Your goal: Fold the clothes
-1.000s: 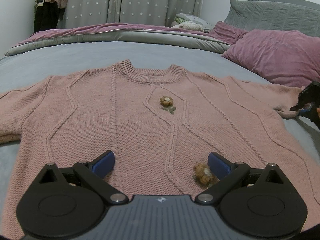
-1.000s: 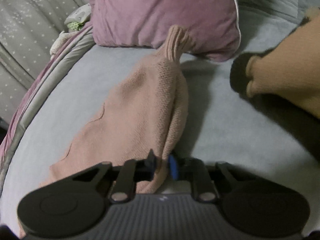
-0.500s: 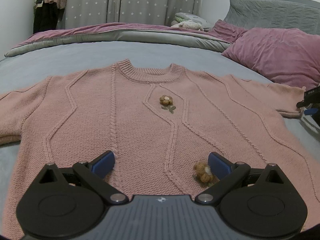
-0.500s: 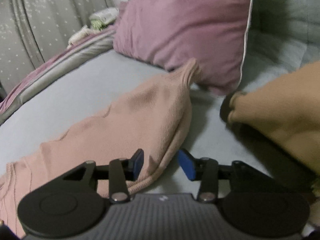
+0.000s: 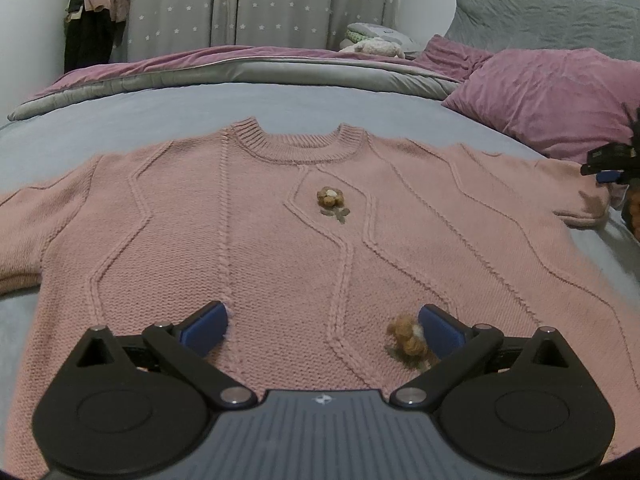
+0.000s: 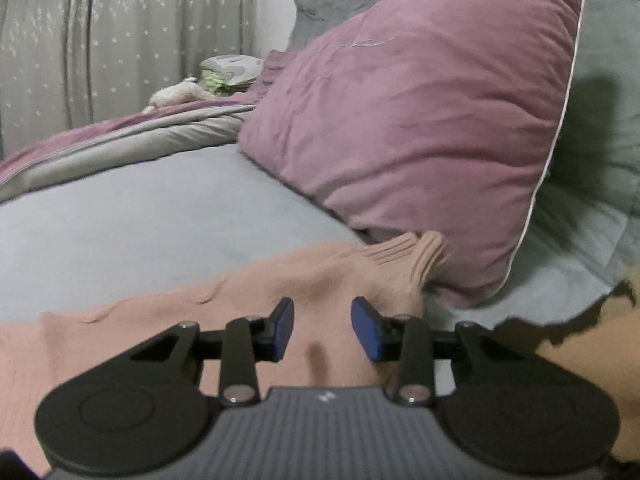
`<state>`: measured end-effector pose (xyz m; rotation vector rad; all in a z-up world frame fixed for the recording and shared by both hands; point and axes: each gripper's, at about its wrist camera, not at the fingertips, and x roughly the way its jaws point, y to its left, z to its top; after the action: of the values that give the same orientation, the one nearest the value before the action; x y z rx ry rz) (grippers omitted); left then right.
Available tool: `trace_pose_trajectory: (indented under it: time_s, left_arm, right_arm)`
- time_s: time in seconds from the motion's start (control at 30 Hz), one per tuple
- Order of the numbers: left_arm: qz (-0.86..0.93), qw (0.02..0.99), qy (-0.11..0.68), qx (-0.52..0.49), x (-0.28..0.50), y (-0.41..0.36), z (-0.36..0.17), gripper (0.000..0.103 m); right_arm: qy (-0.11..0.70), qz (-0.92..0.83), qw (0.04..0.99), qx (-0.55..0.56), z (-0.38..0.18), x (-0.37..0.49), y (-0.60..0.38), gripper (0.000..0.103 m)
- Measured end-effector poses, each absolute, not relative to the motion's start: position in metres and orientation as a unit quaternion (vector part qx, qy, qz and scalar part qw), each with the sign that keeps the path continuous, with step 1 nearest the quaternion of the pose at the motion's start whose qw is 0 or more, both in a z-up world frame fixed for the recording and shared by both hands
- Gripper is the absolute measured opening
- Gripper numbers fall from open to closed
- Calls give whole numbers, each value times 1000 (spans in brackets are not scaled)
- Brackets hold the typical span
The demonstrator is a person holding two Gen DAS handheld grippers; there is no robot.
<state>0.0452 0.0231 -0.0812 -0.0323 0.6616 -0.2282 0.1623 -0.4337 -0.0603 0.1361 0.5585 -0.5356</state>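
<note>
Black tongs with blue pads, silver screws

Sweater: dusty pink knit, patterned with raised zigzag cable lines; ribbed collar. Two brown knitted flowers are sewn on, the upper with a pale centre and olive leaves. Bed sheet: plain blue-grey. Pillow: mauve, edged in white piping. Duvet: grey and mauve. Curtains: grey, dotted with small white stars. Left hand-held gripper: black body, blue finger pads.
</note>
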Motion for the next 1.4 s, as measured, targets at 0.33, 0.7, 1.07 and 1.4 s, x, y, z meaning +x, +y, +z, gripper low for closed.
trace_pose_trajectory:
  time_s: [0.33,0.7,1.07,1.4]
  left_arm:
    - [-112,939,325,-13,45,23,-82,103]
    - [-112,939,325,-10,46,22,-81,103]
    - [-112,938,327,-9,46,21,-82,103]
    - [-114,937,329,-5,47,21,-80,103]
  right_arm:
    - [288,-316,899,91,-104,161,-477,21]
    - [288,-258,919,84,-79,156,-445,44]
    - [332,-242,908,79,-96,191,-441,51]
    - [330,-178,917,134,-84,132,-420,56]
